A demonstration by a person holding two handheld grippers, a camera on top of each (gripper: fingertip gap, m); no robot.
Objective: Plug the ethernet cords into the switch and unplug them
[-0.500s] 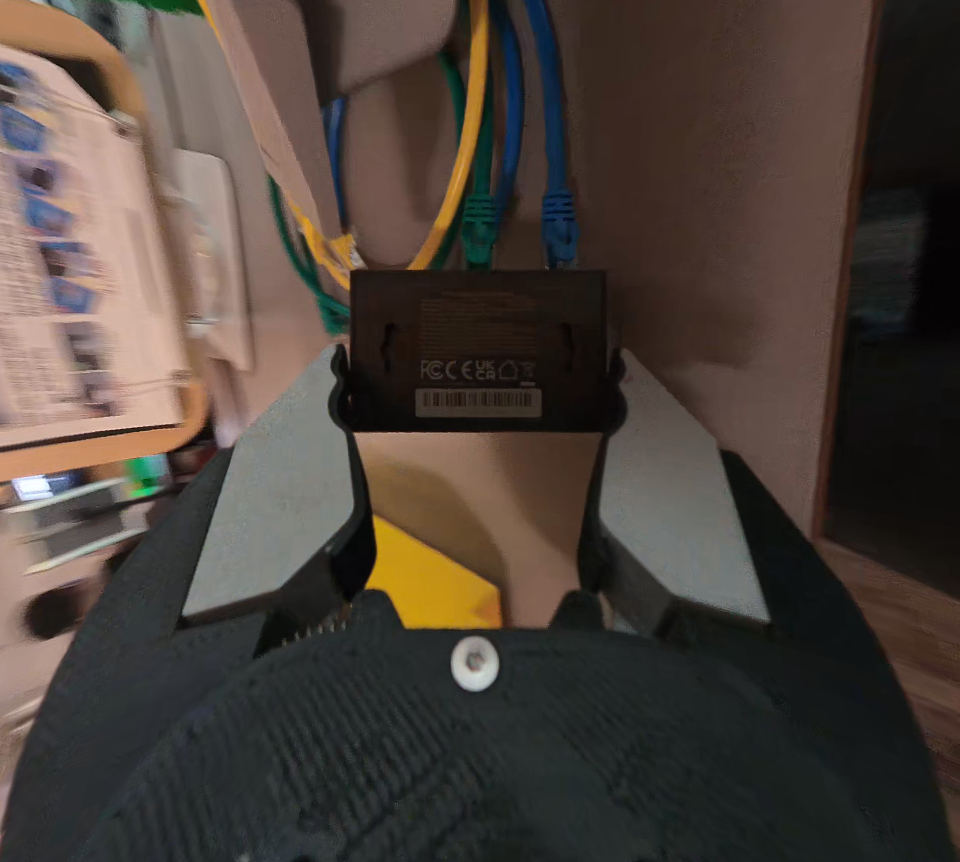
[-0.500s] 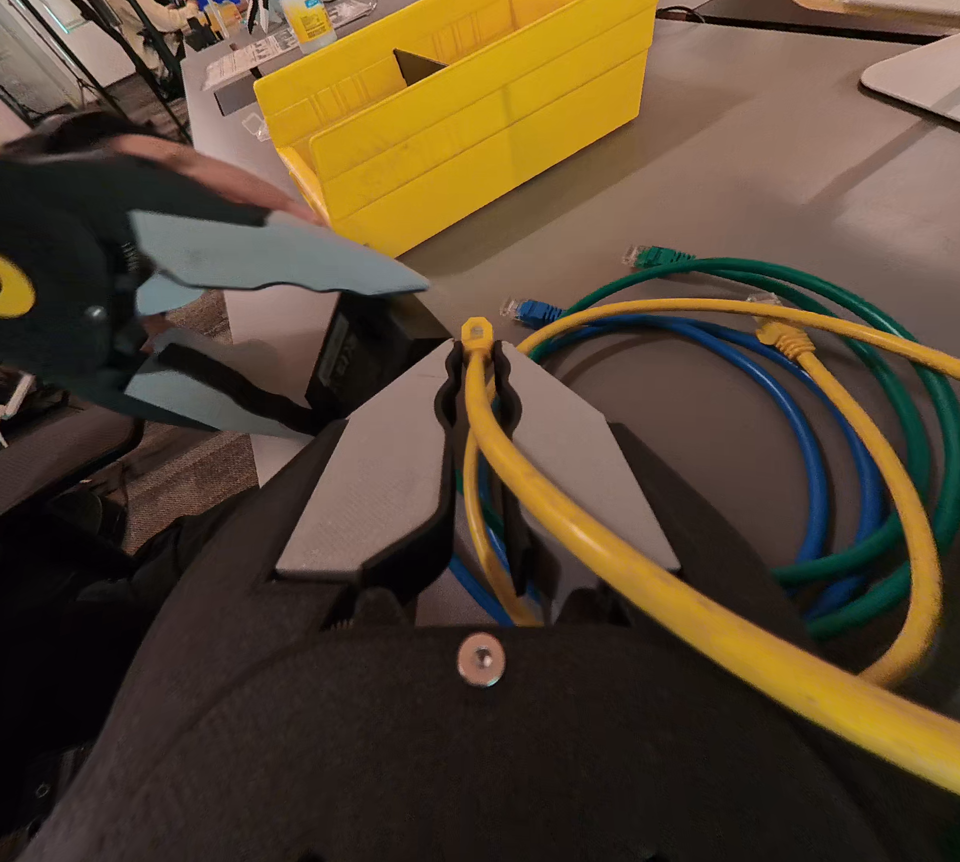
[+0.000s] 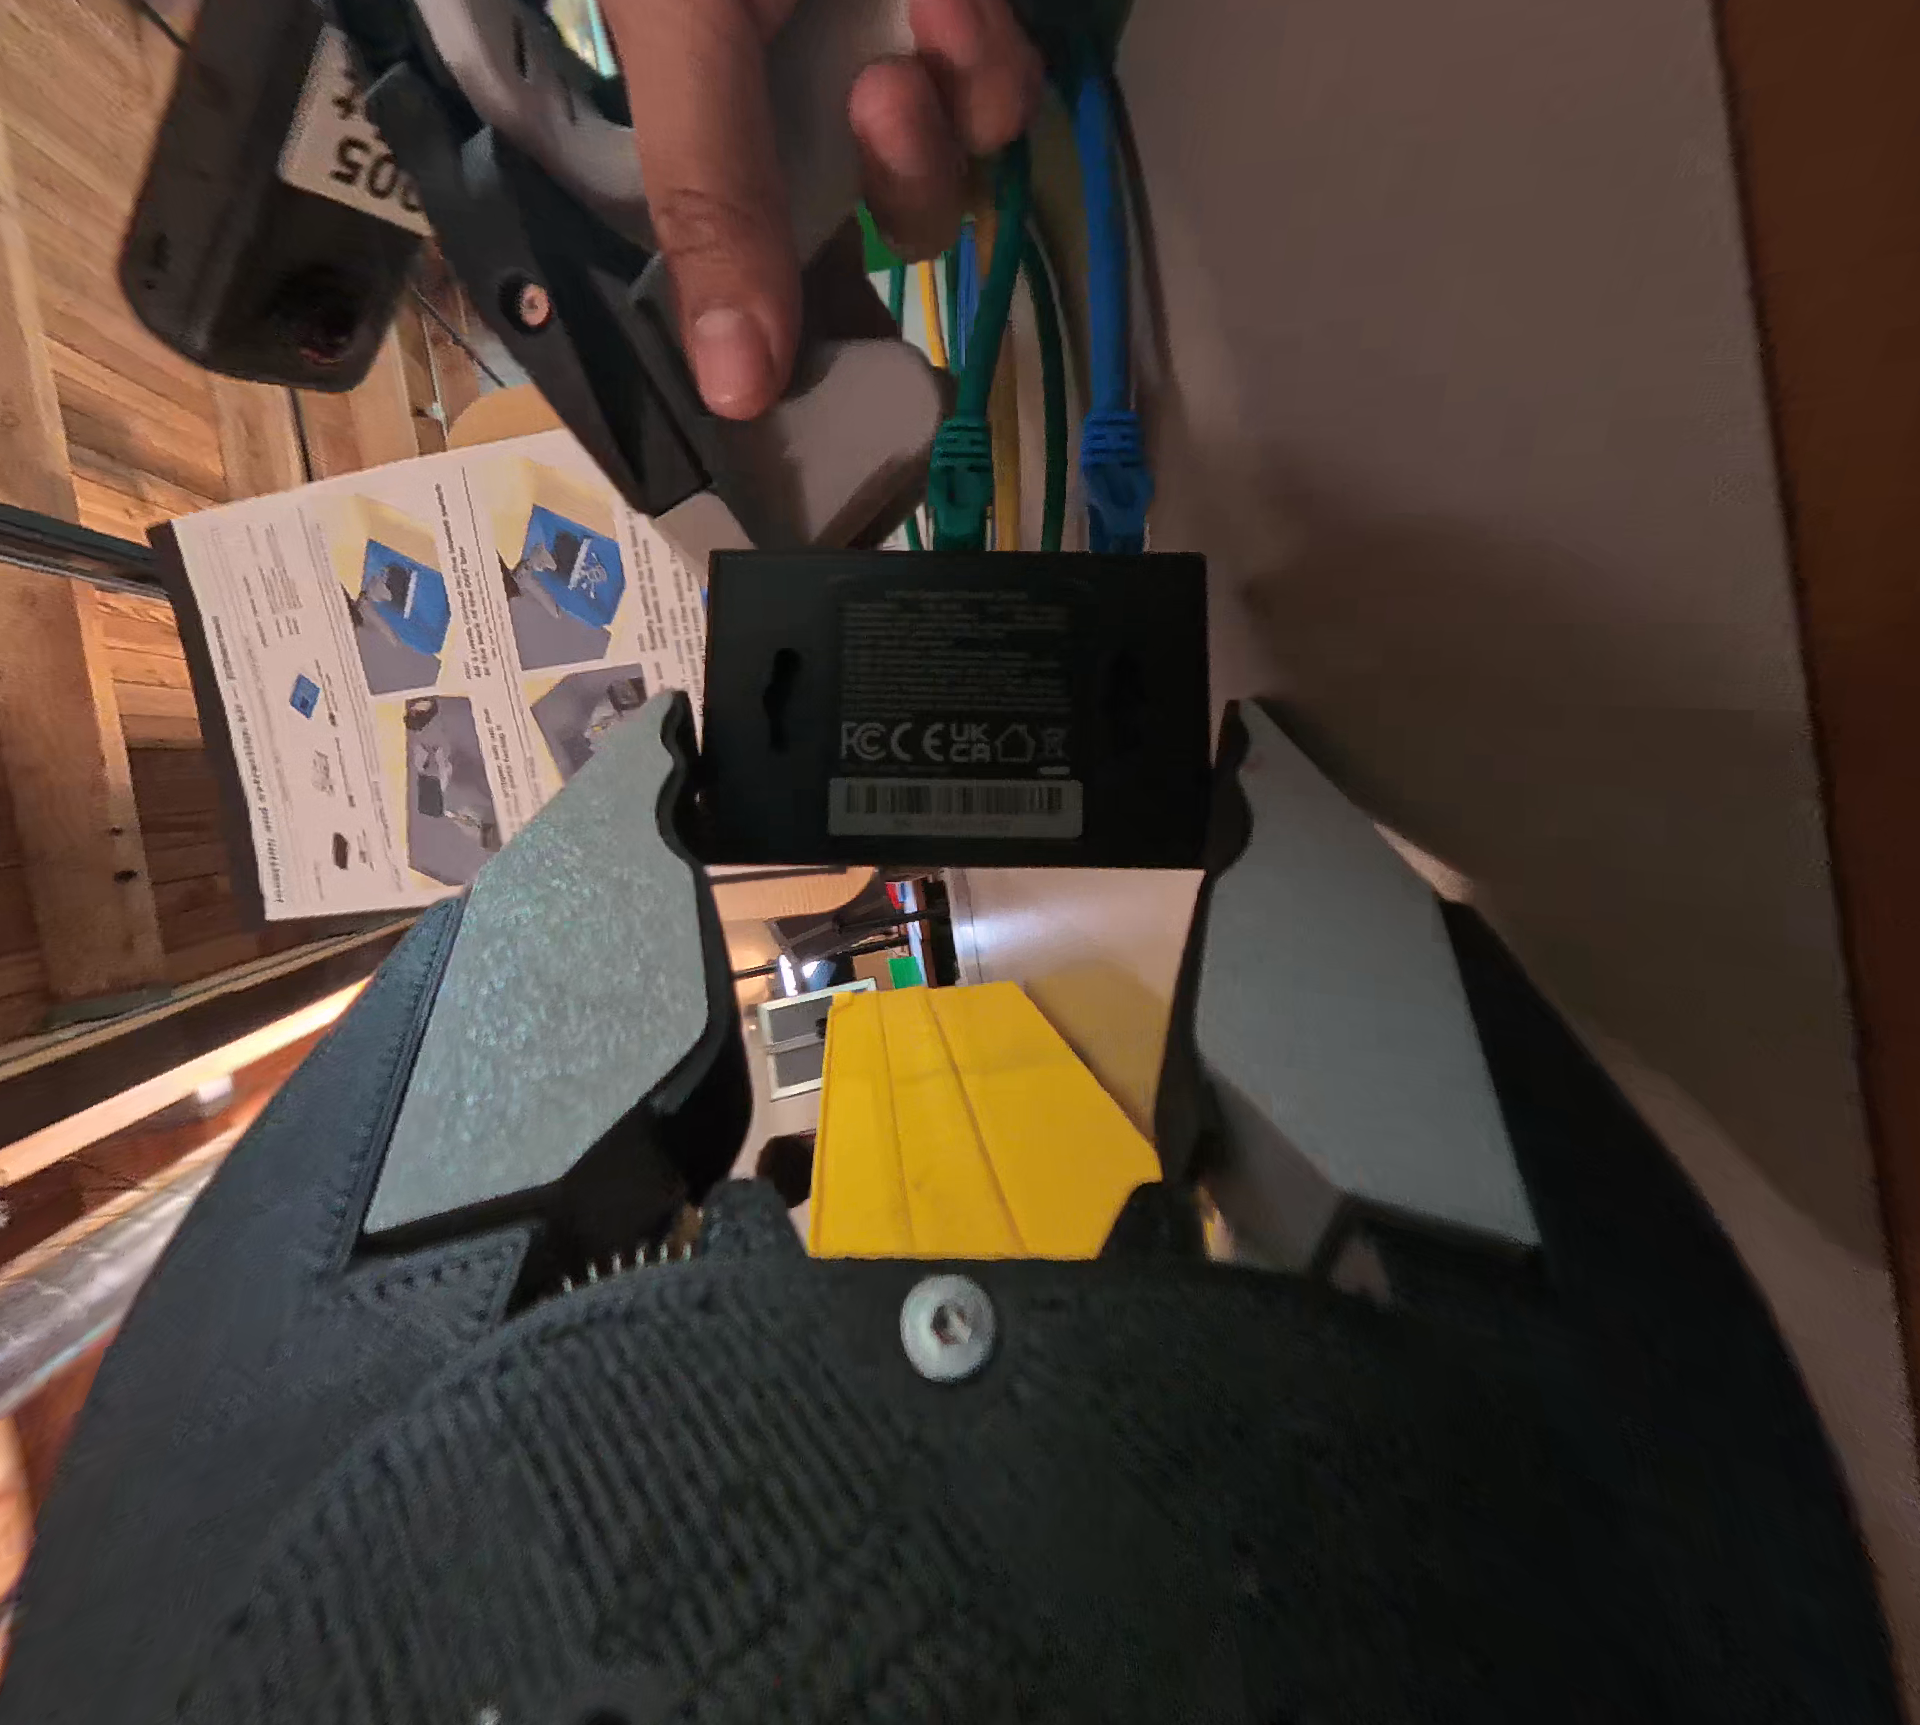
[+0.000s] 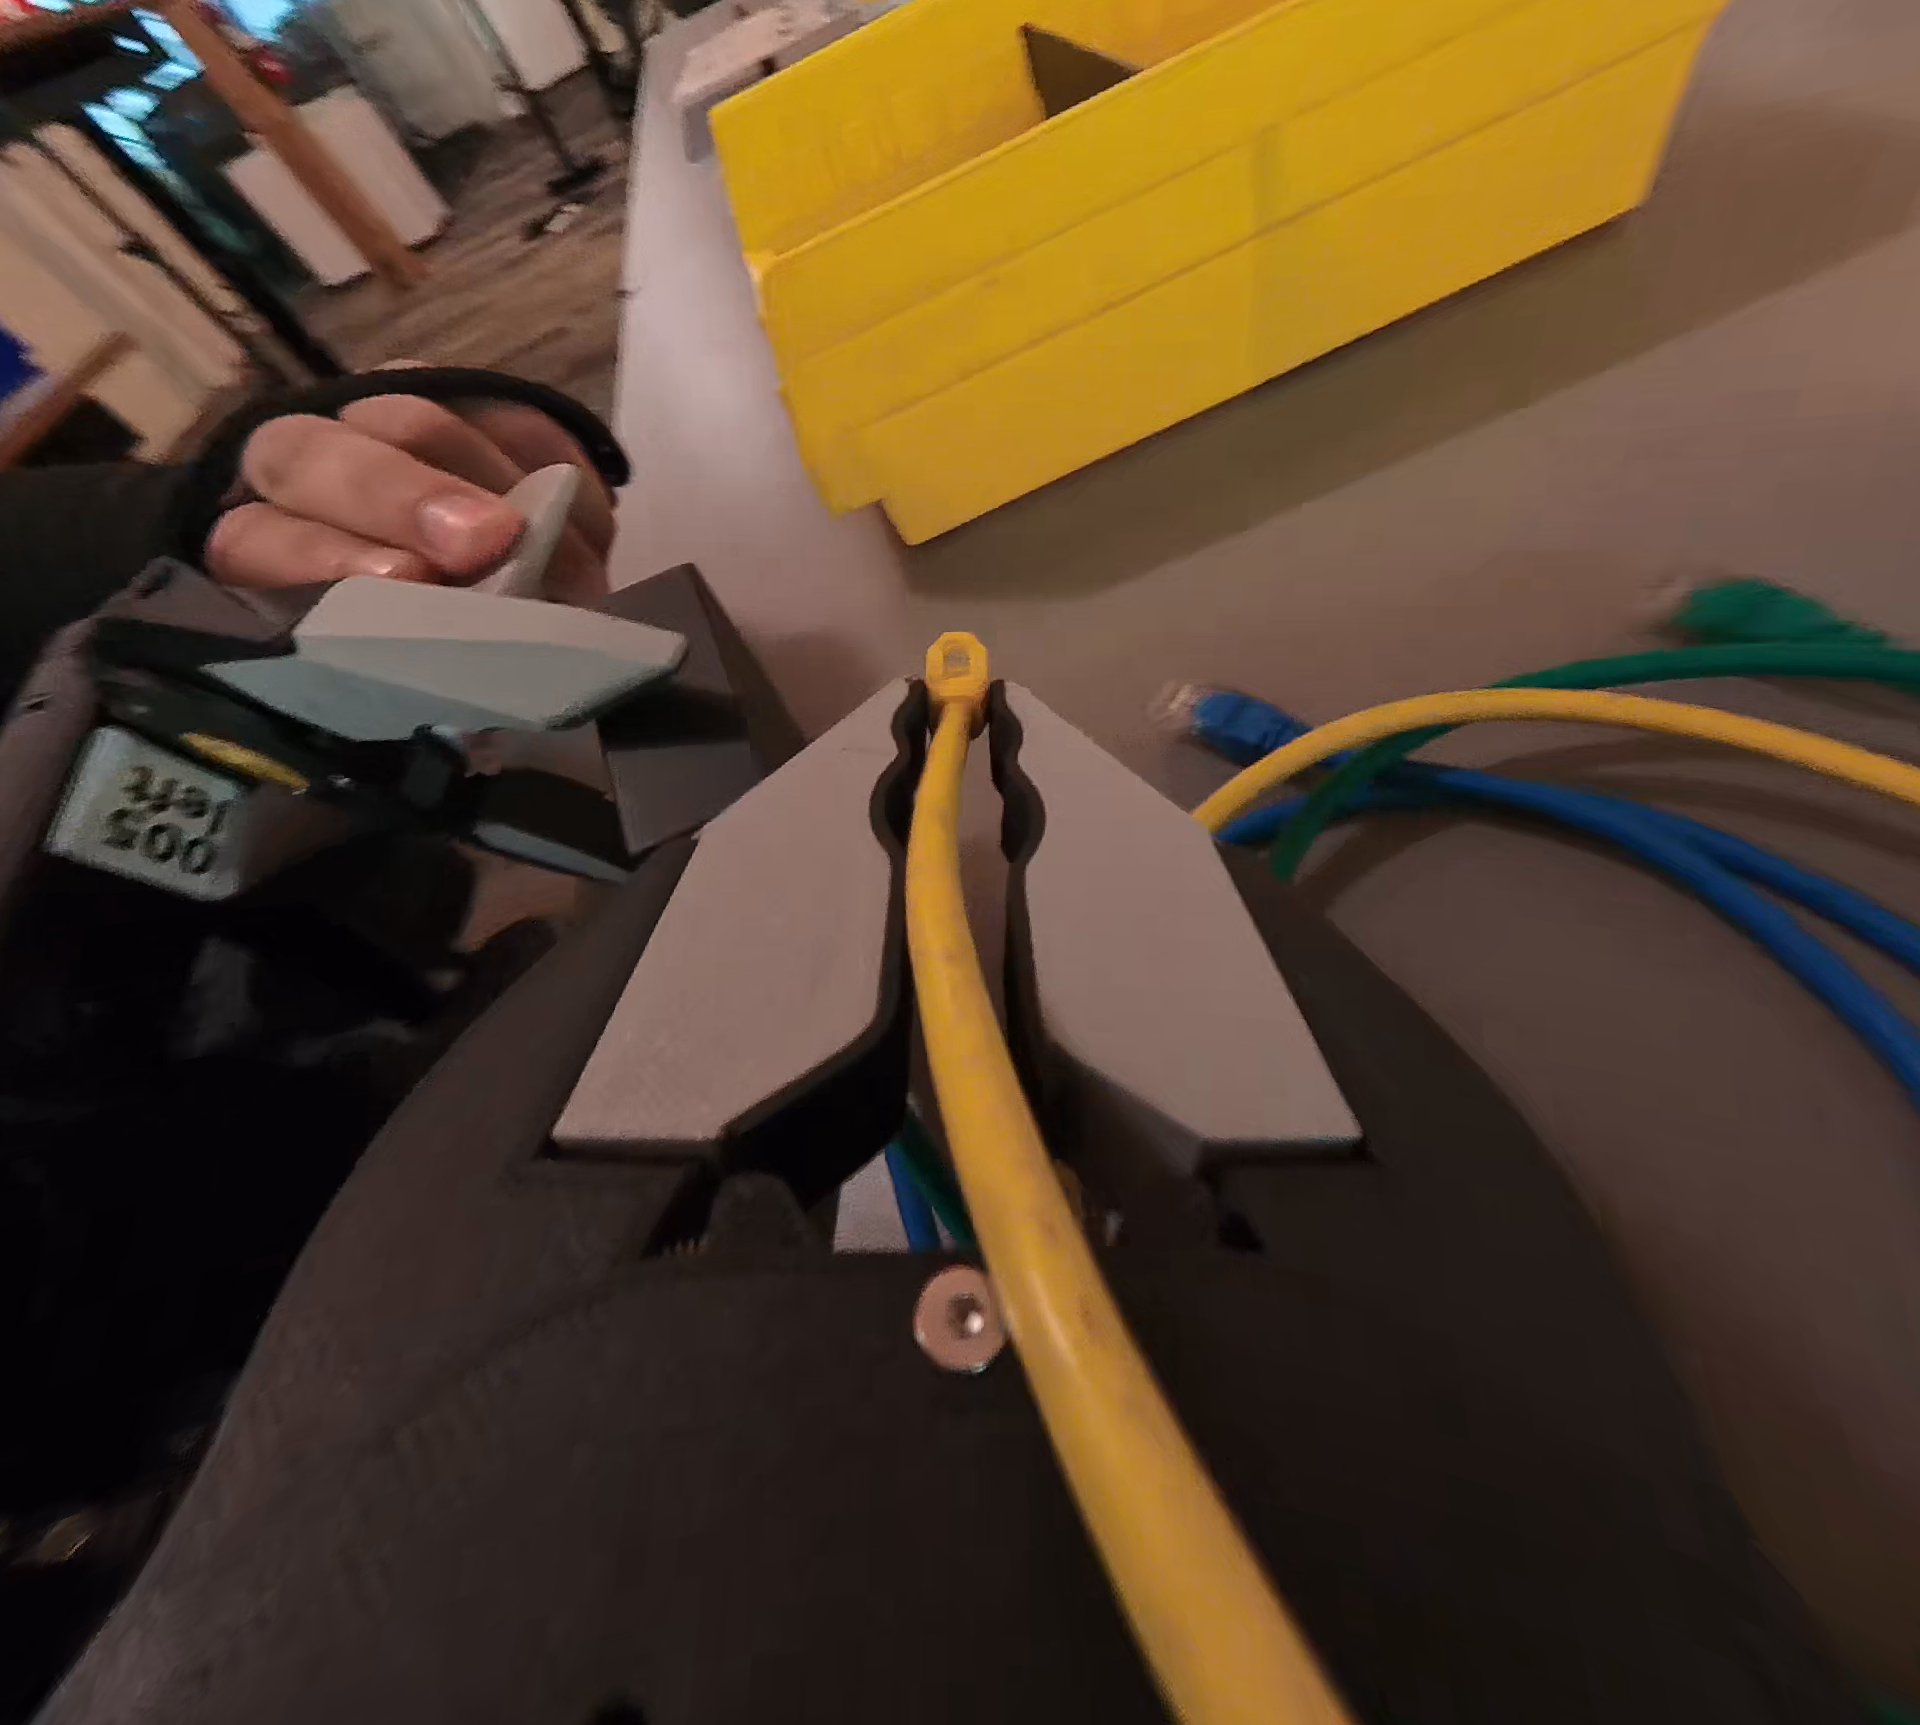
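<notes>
The black switch [image 3: 956, 709] sits crosswise between the tips of my left claw [image 3: 954, 771], underside with its barcode sticker turned to my camera; both fingers press against its short ends, so that claw is pinching the switch and holding it up off the grey table [image 4: 1351, 532], out beyond the table's edge; in the right wrist view only a dark corner of the switch [image 4: 675, 740] shows between those grey fingers. My right claw [image 4: 956, 719] is pressed together on the yellow cord [image 4: 987, 1104], just behind its yellow plug [image 4: 954, 662], which pokes out past the fingertips and points across the table toward the yellow bin [image 4: 1247, 241]; the plug is near the switch but apart from it; the cord runs back over the claw's body toward the camera. In the left wrist view the green plug [image 3: 961, 470] and the blue plug [image 3: 1117, 470] appear just above the switch's far edge; whether they are seated in ports I cannot tell. On the table lie loops of blue cord [image 4: 1662, 854] and green cord [image 4: 1714, 667], overlapping each other and the yellow one, with a loose blue plug [image 4: 1236, 719]. A printed sheet with pictures [image 3: 416, 678] stands to the left in the left wrist view.
</notes>
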